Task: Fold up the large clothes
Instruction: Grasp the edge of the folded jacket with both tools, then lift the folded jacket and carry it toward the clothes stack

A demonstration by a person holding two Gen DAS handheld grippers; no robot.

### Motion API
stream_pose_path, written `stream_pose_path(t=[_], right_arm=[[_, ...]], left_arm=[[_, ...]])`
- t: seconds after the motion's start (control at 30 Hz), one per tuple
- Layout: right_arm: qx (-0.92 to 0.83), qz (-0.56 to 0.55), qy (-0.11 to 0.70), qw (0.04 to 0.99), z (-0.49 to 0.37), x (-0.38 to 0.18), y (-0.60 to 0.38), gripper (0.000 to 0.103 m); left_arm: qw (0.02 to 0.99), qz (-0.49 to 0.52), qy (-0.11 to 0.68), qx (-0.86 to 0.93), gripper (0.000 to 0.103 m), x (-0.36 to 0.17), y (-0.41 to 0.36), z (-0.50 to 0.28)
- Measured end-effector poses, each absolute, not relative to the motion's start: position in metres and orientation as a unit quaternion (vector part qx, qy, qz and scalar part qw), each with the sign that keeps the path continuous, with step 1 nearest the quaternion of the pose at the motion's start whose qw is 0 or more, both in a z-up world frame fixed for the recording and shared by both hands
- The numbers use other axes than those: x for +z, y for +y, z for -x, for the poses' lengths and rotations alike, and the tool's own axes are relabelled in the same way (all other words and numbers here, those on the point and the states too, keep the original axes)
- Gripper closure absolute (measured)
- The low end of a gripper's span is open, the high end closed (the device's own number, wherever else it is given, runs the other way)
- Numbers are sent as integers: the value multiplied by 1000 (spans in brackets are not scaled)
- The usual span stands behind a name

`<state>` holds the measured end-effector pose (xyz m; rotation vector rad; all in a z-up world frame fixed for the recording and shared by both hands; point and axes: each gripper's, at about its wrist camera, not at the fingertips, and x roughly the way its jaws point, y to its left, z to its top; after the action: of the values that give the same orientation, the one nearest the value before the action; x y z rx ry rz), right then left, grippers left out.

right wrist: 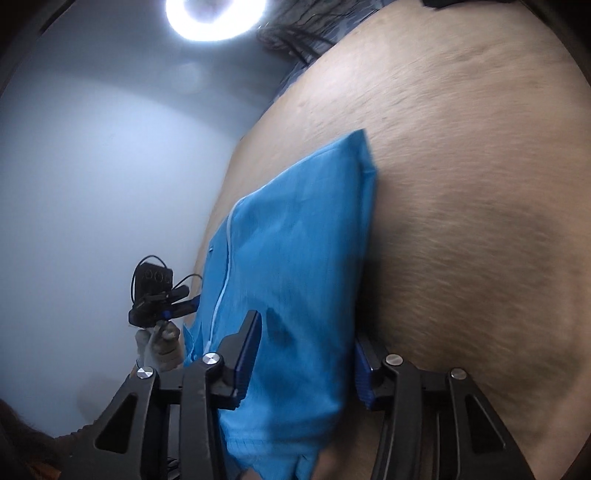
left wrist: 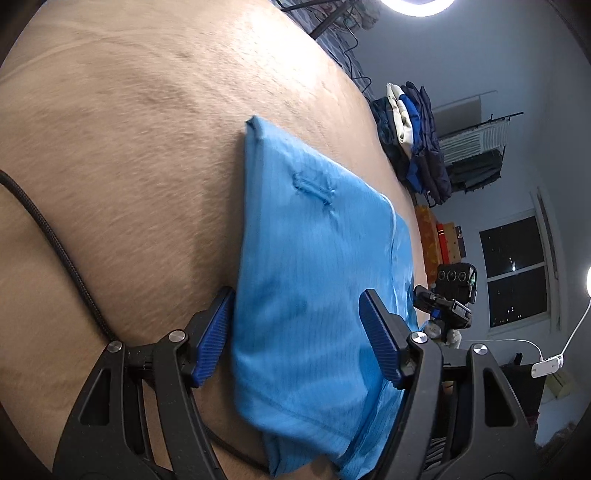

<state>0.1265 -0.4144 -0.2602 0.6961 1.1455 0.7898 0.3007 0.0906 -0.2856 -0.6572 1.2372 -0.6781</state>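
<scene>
A light blue garment (left wrist: 317, 266) lies folded into a flat stack on a tan fuzzy surface (left wrist: 122, 155). My left gripper (left wrist: 295, 328) is open, its blue pads straddling the near end of the stack, one finger under its edge and one above. In the right wrist view the same garment (right wrist: 295, 258) fills the middle. My right gripper (right wrist: 306, 354) is open too, with the fabric passing between its jaws. Each gripper shows in the other's view, the right one (left wrist: 448, 306) and the left one (right wrist: 162, 306), at the opposite side of the garment.
A black cable (left wrist: 55, 243) runs across the tan surface at left. A pile of dark and blue clothes (left wrist: 410, 140) hangs beyond the surface's far edge, near a rack (left wrist: 476, 151) and a window (left wrist: 517, 269). A ring light (right wrist: 216, 18) shines overhead.
</scene>
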Motion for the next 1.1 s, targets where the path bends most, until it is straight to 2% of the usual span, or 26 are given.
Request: stream_pose_path(t=[0.1,0.17,0.27,0.33,0.53,0.63,0.83,0.97,1.0,1.07,1.1], right_arm=[[359,-311,517,712,-130,-258,-403,56],[358,-315,516,712,-126,-258,-402,57],[353,-315,517,714,-115,-258,-399,62],[348,-300,520,720,-112,-255,-395,70],[320,-239,524,752,-102,-231,-391,87],[308,-205,521,769,-94,-217,-385,94],[288,-162,515,791,-79,-193,-371,97],[278,-157,516,795,-78,-188,-379,98],[276,-158,516,795,-78,-188,-379,98],[272,-154,518,797,-78,-188,-376,98],[270,-150,518,798,-77,-189,-376,98]], left_arm=[[717,283,557,-311,33,-285,80,-305],[719,283,555,-308,36,-285,75,-309],[721,292,556,-292,50,-288,79,-308],[728,285,556,-281,72,-286,76,-306],[768,239,534,-262,90,-264,68,-291],[780,225,523,-258,95,-253,62,-284],[783,221,519,-263,95,-243,55,-280],[775,228,528,-260,94,-255,51,-283],[773,228,533,-259,91,-260,49,-284],[762,237,545,-256,71,-269,49,-286],[753,246,556,-252,48,-276,50,-286]])
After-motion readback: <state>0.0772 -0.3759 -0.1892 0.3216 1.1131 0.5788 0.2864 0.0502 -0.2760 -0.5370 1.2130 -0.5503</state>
